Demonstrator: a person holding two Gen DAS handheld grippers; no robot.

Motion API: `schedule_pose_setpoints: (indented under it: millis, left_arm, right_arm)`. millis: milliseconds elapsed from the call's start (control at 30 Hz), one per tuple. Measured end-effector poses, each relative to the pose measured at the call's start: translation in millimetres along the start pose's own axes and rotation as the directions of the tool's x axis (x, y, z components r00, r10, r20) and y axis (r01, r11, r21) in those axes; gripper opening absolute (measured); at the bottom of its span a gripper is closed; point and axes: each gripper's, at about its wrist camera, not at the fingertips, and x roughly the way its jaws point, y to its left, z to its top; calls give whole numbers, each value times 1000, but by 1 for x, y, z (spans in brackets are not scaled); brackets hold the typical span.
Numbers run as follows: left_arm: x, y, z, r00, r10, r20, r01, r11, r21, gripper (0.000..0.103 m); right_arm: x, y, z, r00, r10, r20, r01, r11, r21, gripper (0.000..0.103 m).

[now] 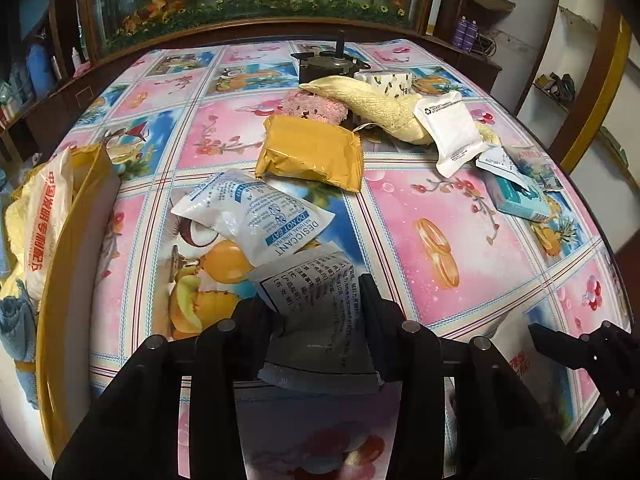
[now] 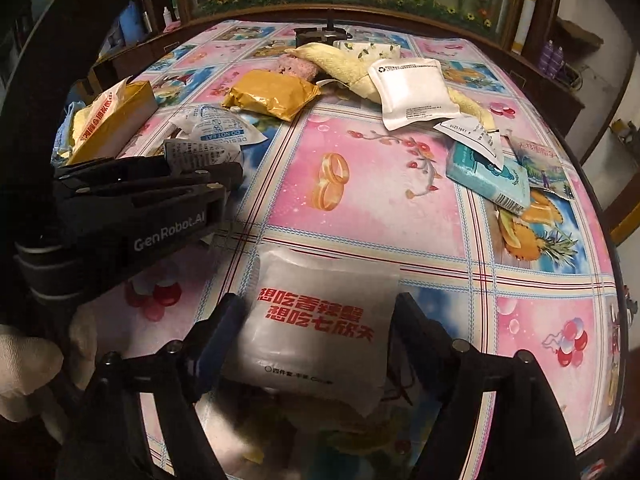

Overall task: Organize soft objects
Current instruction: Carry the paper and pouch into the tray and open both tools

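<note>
My left gripper (image 1: 316,304) is shut on a grey packet with black print (image 1: 320,320), held above the table's near edge; it also shows in the right wrist view (image 2: 192,152). A white desiccant packet (image 1: 256,210) lies just beyond it. My right gripper (image 2: 316,320) has its fingers on both sides of a translucent packet with red characters (image 2: 320,320), and seems to hold it. A yellow box (image 1: 68,264) at the left holds a red-printed bag (image 1: 44,216) and cloths. Farther off lie a mustard pouch (image 1: 312,154), a yellow towel (image 1: 376,100) and a white pouch (image 1: 450,132).
The table has a pink and blue patterned cloth (image 1: 420,220). A teal tissue pack (image 2: 490,178) and paper packets lie at the right. A pink cloth (image 1: 312,106), a floral pack (image 1: 390,80) and a dark metal object (image 1: 328,64) sit at the back. A wooden cabinet stands behind.
</note>
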Motion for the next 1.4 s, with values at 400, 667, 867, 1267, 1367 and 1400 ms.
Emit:
schedule_pose_setpoints:
  millis: [400,667,867,1267,1367,1400]
  left_arm:
    - [-54,-2,-13,994,-77,74,79,997,-17,38]
    - [-93,9,-27,987,-106,120,114,992,-58,38]
    - [-115,21,-40,985,-98,142,110,991,-81,38]
    - [-156,67,-62,978,-50,204,88,979,-184,38]
    - [-164,83,-66,975,-18,219,67,974,-217,38]
    - [-166,89,-67,975,-10,224,63,971,-230,38]
  right_arm:
    - [-18,-26,-8,993,117,31,-119,988,98,53]
    - [-33,-33,-10,989,136,66,-143,982,123,53]
    - [-40,-30,-12,985,151,83,-160,980,119,53]
    - [-59,-5,-5,971,201,127,-209,977,48,53]
    - [-65,7,0,966,222,134,-226,974,16,53]
    - [-66,12,2,963,231,135,-234,972,5,53]
